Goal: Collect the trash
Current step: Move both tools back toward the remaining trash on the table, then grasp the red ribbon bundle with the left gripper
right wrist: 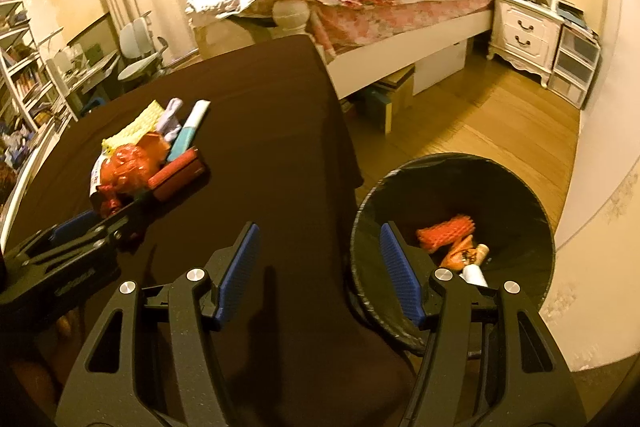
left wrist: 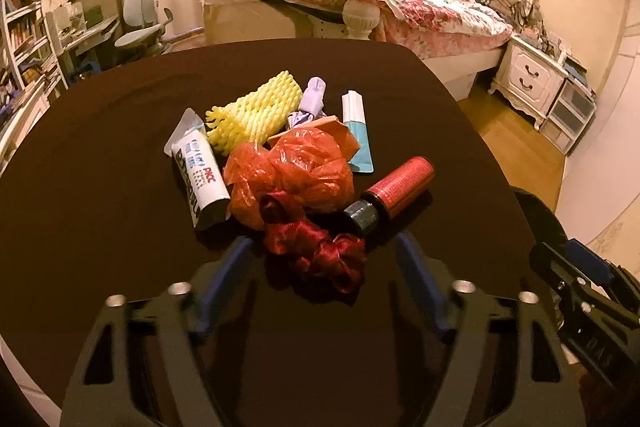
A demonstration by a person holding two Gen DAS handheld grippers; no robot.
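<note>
While a dark brown counter (left wrist: pixel 100 167) carries a small heap of trash, a black-lined bin (right wrist: pixel 460 171) stands on the floor beside it; crumpled orange plastic bag (left wrist: pixel 288 171), yellow foam net (left wrist: pixel 256 111), red ribbon (left wrist: pixel 320 251) between left claw (left wrist: pixel 324 247) jaws, apart; right claw (right wrist: pixel 320 247) apart, empty.

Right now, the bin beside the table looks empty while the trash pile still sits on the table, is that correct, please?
Not quite: the bin is not empty; the right wrist view shows orange pieces and a white item inside. The trash pile still sits on the table.
</note>
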